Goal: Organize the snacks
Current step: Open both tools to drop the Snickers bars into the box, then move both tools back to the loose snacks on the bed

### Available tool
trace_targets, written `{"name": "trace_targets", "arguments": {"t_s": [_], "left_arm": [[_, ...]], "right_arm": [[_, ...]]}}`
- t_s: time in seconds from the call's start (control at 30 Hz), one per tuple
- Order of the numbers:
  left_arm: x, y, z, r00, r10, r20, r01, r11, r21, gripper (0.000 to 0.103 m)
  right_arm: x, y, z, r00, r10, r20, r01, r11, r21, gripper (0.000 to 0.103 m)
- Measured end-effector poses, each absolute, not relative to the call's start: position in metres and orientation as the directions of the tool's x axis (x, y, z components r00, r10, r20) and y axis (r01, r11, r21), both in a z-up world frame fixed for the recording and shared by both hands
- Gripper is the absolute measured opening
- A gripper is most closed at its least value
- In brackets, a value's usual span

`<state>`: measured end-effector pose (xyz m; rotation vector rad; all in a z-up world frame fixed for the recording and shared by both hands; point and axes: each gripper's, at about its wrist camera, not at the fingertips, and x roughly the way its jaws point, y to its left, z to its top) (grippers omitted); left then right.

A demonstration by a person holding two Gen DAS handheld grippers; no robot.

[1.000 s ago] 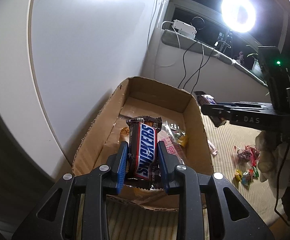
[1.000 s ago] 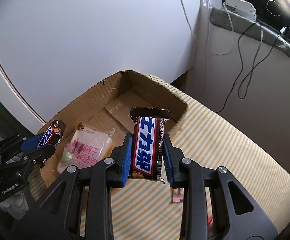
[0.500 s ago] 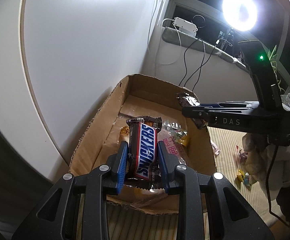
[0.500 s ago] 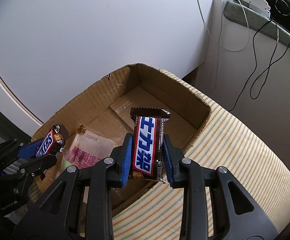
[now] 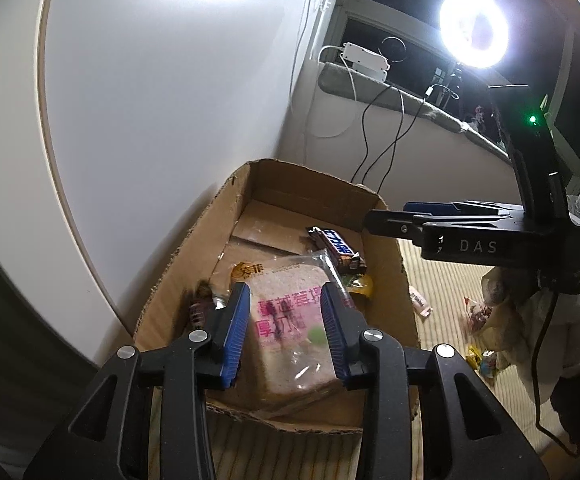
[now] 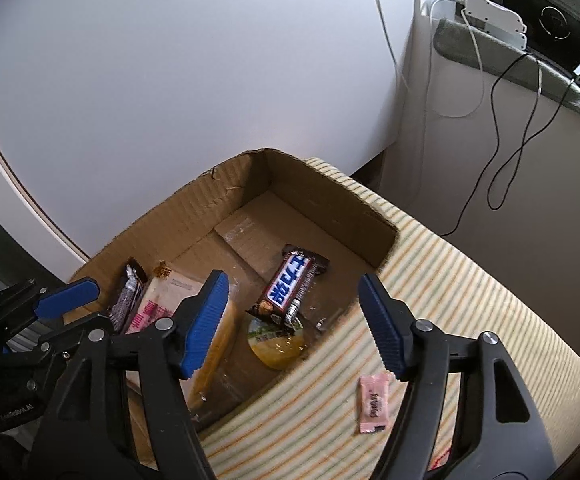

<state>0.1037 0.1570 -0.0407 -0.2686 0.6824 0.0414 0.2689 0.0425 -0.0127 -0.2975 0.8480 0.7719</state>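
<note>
The open brown cardboard box (image 6: 226, 204) sits on a cream striped woven mat (image 6: 450, 280), its far corner at 12 o'clock in both wrist views. The right gripper (image 6: 294, 320) hangs above the box's near right wall with its blue-padded jaws opening wide and nothing between them; it is released. Below it, at the centre of the box floor, lies the brown chocolate bar with a blue-and-white label (image 6: 290, 284), tilted, its lower end resting on a round yellow jelly cup (image 6: 276, 344). In the left wrist view the same bar (image 5: 336, 246) lies toward 1 o'clock in the box, partly tucked behind plastic wrap.

The left gripper (image 5: 284, 330) hovers over the near end of the box, its jaws opening and empty; the clear-wrapped slice of bread with pink print (image 5: 290, 332) seen between the pads lies on the box floor beneath them, not clamped. At 9 o'clock of the bread a second dark-wrapped bar (image 6: 128, 300) lies against the left wall; it is motion-blurred in the left view and half hidden by the left gripper in the right view, so its label cannot be read.

Outside the box, a small pink sachet (image 6: 374, 402) lies on the mat at 5 o'clock. More wrapped sweets (image 5: 480, 336) sit at 4 o'clock, too small to identify. The bright ring lamp (image 5: 473, 26) washes out the upper right.
</note>
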Motion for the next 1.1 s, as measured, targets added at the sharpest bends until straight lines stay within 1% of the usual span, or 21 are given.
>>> {"name": "trace_targets", "arguments": {"t_s": [0.27, 0.43, 0.6, 0.63, 0.67, 0.77, 0.83, 1.1], "left_arm": [[0.099, 0.145, -0.036, 0.786, -0.061, -0.615, -0.107, 0.967, -0.232, 0.035], [0.096, 0.134, -0.03, 0.79, -0.067, -0.609, -0.096, 0.968, -0.231, 0.035], [0.093, 0.119, -0.025, 0.794, -0.088, -0.601, -0.067, 0.971, -0.231, 0.035], [0.093, 0.116, -0.024, 0.794, -0.093, -0.6, -0.061, 0.971, -0.231, 0.035], [0.093, 0.112, -0.024, 0.793, -0.101, -0.6, -0.052, 0.971, -0.232, 0.035], [0.093, 0.101, -0.023, 0.791, -0.124, -0.599, -0.03, 0.97, -0.241, 0.035], [0.094, 0.093, -0.023, 0.787, -0.142, -0.601, -0.011, 0.97, -0.244, 0.035], [0.096, 0.058, -0.028, 0.766, -0.207, -0.609, 0.061, 0.966, -0.252, 0.035]], "right_arm": [[0.268, 0.003, -0.005, 0.464, 0.496, -0.734, -0.655, 0.75, 0.093, 0.07], [0.265, -0.033, 0.005, 0.512, 0.503, -0.696, -0.609, 0.784, 0.119, 0.07], [0.26, -0.065, 0.012, 0.54, 0.491, -0.684, -0.592, 0.799, 0.106, 0.07], [0.257, -0.074, 0.014, 0.551, 0.482, -0.681, -0.586, 0.805, 0.095, 0.072], [0.255, -0.08, 0.015, 0.559, 0.473, -0.682, -0.58, 0.81, 0.087, 0.079], [0.25, -0.105, 0.019, 0.588, 0.433, -0.683, -0.542, 0.838, 0.064, 0.091], [0.244, -0.122, 0.022, 0.604, 0.426, -0.674, -0.526, 0.848, 0.064, 0.093], [0.225, -0.184, 0.022, 0.634, 0.387, -0.669, -0.474, 0.879, 0.06, 0.093]]}}
